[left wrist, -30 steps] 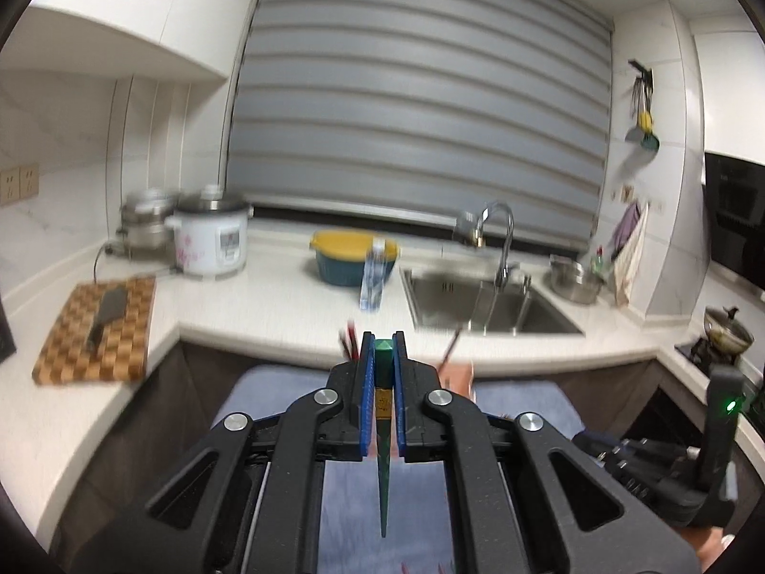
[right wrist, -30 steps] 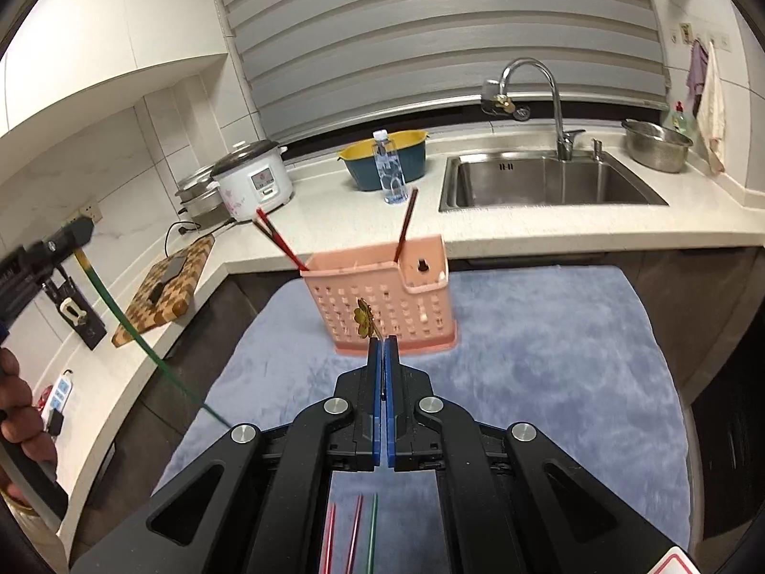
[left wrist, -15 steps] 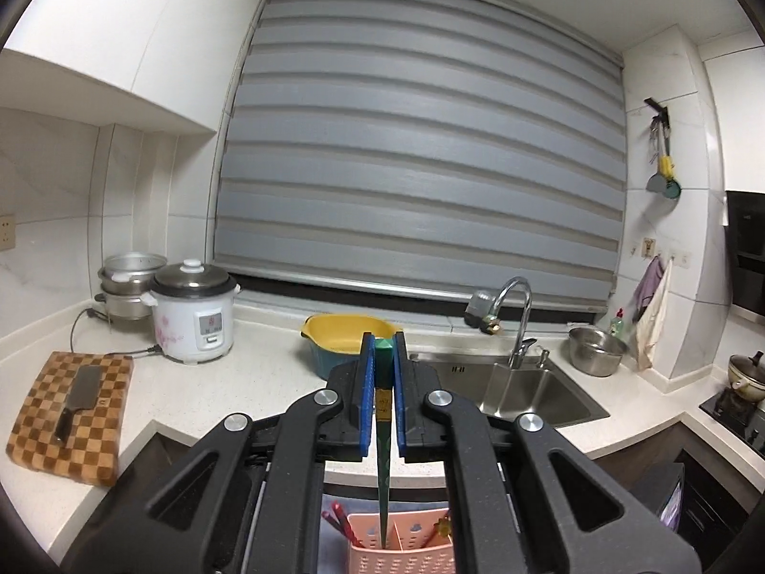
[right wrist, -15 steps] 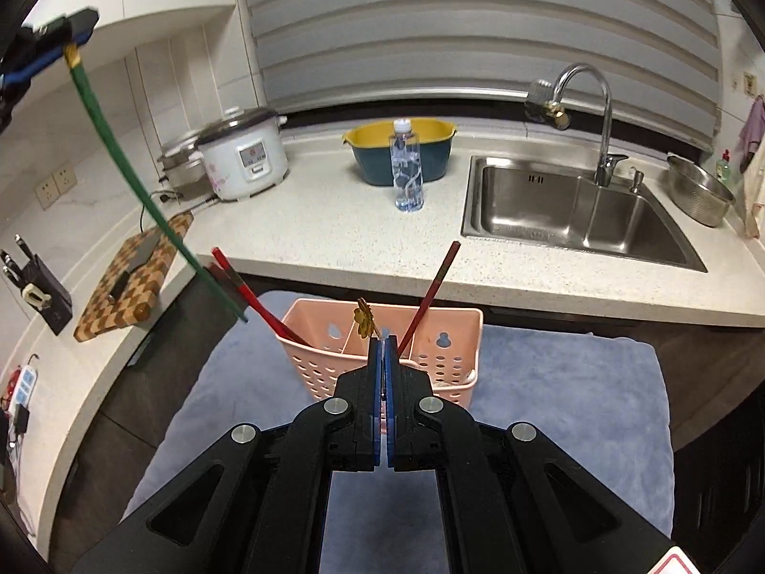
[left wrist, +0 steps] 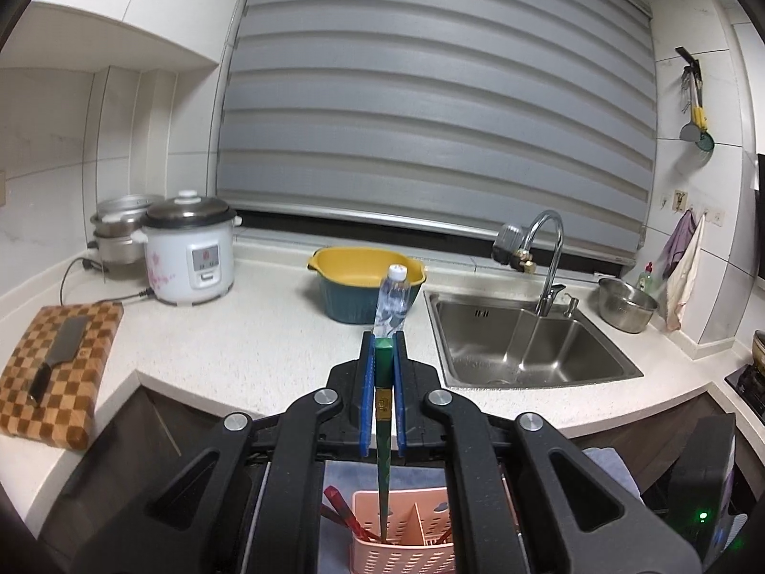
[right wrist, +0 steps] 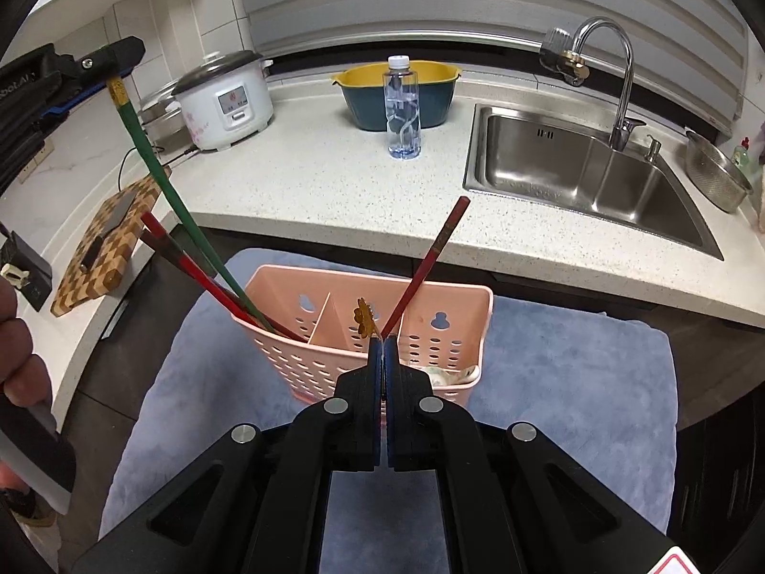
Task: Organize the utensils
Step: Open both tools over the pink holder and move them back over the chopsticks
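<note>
The blue-grey mat [right wrist: 573, 382] lay under both tongs, and the pink basket [right wrist: 296, 358] stood on it, just ahead of the right tongs [right wrist: 383, 342] and below the left tongs [left wrist: 382, 349]. One second earlier the left tongs had looked over the open mat and the basket was not below them; now they had come over the basket. The green chopstick [right wrist: 167, 182] that they clenched by its top end now slanted down into the basket's left compartment. Whether its tip touched the bottom, I could not tell. In my judgement this chopstick was almost placed, and only the release remained.

The right tongs had also come nearer, the basket wall now just in front of them. They were clenched on a thin utensil with a small golden flower end [right wrist: 363, 318], not yet over a compartment.

By count there were one basket, one green chopstick and three red chopsticks. Two red ones [right wrist: 191, 268] leaned in the left compartment beside the green one, and one [right wrist: 437, 244] leaned in the right compartment.
</note>
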Demonstrator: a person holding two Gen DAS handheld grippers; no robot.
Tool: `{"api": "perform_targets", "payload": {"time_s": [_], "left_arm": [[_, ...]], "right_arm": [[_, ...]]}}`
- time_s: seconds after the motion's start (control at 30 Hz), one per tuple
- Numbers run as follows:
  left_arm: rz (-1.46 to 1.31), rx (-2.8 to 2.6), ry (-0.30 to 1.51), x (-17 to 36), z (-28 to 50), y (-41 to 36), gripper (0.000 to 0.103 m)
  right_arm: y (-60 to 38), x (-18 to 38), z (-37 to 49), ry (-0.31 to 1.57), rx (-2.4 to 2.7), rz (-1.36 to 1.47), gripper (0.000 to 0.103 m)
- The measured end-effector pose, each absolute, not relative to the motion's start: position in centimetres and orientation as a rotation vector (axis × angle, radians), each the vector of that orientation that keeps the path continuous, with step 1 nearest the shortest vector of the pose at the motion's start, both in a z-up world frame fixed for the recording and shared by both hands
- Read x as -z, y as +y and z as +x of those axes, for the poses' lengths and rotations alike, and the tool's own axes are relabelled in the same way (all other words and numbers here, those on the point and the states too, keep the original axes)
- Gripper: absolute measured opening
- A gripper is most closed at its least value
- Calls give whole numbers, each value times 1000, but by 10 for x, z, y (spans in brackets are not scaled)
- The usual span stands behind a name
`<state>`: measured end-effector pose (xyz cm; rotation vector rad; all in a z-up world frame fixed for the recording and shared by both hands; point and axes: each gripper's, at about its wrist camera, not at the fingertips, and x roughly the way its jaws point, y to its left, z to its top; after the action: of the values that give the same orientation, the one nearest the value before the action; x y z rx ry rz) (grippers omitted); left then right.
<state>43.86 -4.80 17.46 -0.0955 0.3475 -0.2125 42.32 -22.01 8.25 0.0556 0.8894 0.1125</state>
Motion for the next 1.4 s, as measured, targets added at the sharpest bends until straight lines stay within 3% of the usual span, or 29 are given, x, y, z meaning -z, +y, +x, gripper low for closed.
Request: {"api": "perform_targets", "payload": {"time_s": [0.13, 0.23, 0.3, 0.37, 0.43, 0.53, 0.83, 0.97, 1.2, 1.4], "left_arm": [[-103, 200, 367, -167, 440, -45, 7], [-106, 190, 369, -165, 435, -43, 7], [-112, 183, 374, -165, 431, -41, 14], [-123, 173, 365, -167, 428, -38, 35], [-135, 162, 351, -170, 421, -35, 40], [-142, 170, 355, -172, 413, -32, 40], [-126, 182, 373, -171, 365, -23, 41], [-122, 182, 413, -157, 330, -15, 47], [-84, 163, 563, -89, 253, 2, 48], [-73, 168, 695, -27, 186, 9, 56]], "right_arm": [[-223, -80, 426, 895, -109, 74, 2], [-227, -86, 423, 864, -99, 105, 9], [-231, -92, 419, 841, -98, 127, 11], [-234, -98, 415, 821, -96, 145, 12], [-238, -105, 408, 800, -97, 160, 14], [-240, -111, 396, 778, -97, 172, 21], [-250, -118, 345, 741, -91, 200, 22], [-253, -112, 303, 721, -72, 186, 29], [-258, -61, 208, 781, -65, 204, 30], [-244, 2, 125, 878, -52, 191, 30]]}}
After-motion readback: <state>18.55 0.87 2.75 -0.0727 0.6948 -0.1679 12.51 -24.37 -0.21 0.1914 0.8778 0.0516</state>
